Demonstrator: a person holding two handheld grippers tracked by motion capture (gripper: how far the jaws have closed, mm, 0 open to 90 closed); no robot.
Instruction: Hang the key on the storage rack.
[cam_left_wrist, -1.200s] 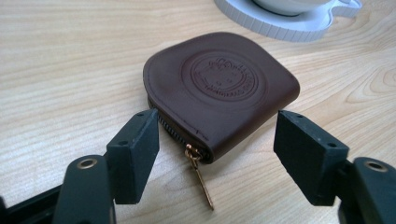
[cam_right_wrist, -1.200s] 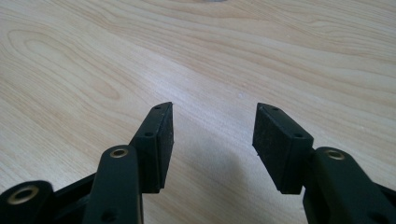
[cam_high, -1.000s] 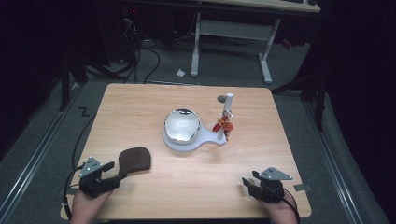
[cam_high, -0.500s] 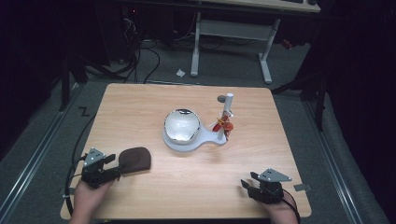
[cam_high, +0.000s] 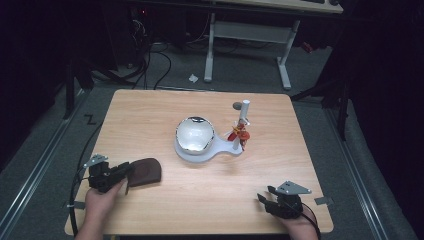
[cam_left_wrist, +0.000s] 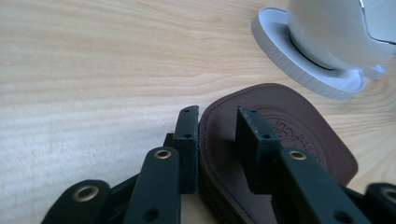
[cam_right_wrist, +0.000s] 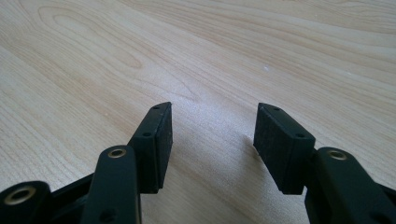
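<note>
Slippage threatened: the left gripper (cam_left_wrist: 215, 135), jaws just closing, straddled only the edge of the brown leather pouch (cam_high: 145, 171) lying near-left on the table (cam_high: 300, 165); the right gripper (cam_right_wrist: 212, 140) gaped empty.

Brown leather pad (cam_left_wrist: 285, 135) lies flat at the table's (cam_high: 210, 200) near-left.
</note>
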